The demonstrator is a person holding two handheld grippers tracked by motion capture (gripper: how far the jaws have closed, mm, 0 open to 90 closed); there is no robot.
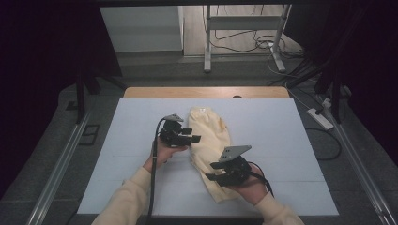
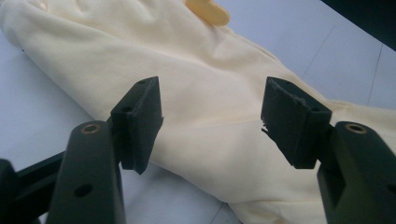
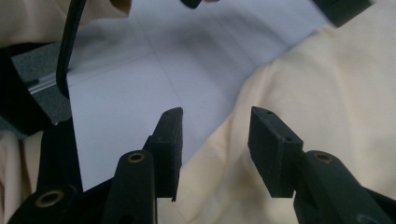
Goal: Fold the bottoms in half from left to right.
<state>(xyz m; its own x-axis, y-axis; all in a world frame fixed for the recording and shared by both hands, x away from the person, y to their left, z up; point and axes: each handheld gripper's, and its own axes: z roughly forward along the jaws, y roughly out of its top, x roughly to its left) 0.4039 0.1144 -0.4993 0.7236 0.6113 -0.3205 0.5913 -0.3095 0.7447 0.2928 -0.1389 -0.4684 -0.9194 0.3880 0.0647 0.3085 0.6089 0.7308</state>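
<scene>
Two claws over the cream garment (image 1: 210, 140) — left claw (image 1: 193, 134) apart, right claw (image 1: 211, 171) apart, pointing inward

The right gripper (image 3: 215, 140) hovers with its jaws parted above the edge of a pale yellow garment (image 3: 327, 93), nothing clamped between them. The garment lies on a white table surface (image 3: 154, 79). Beyond the garment's edge, a black cable (image 3: 70, 42) crosses a cream sleeve (image 3: 32, 18).

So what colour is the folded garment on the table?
Pale yellow, plain with no pattern. The garment shows best in the left gripper view.
</scene>
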